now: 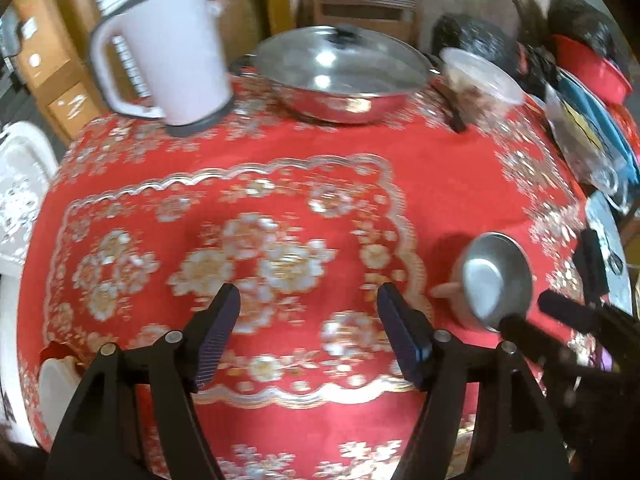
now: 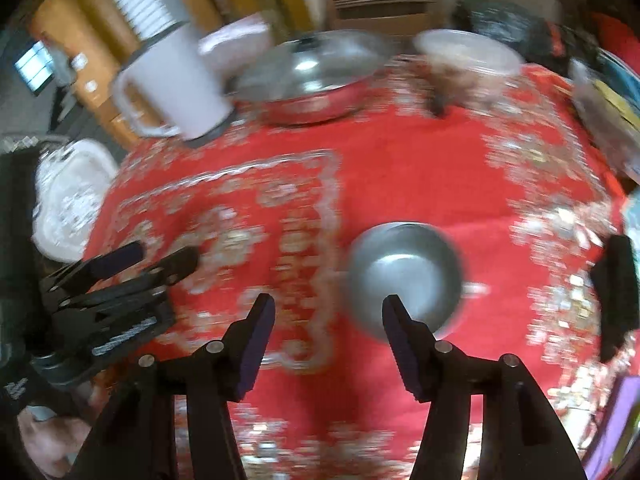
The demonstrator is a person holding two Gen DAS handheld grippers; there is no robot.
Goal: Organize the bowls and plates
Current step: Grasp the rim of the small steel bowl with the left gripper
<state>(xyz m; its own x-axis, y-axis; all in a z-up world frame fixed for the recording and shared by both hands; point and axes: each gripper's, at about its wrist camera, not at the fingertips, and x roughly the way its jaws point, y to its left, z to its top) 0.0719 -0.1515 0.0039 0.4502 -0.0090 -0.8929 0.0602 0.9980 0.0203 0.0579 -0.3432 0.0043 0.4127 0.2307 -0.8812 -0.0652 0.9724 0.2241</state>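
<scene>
In the left wrist view, the left gripper (image 1: 308, 304) hangs released, its jaws spread wide over the red flowered cloth of the desk (image 1: 440, 184), grasping nothing. A small steel bowl (image 1: 496, 280) sits at about four o'clock, with the right gripper (image 1: 536, 312) just beside its near rim. A white kettle (image 1: 168, 52) stands at eleven o'clock and a lidded steel pan (image 1: 340, 76) at twelve. In the blurred right wrist view, the right gripper (image 2: 328, 308) is likewise released and empty; the steel bowl (image 2: 404, 276) rests on the desk just beyond its right finger, at about one o'clock, and the left gripper (image 2: 160, 258) shows at nine o'clock
</scene>
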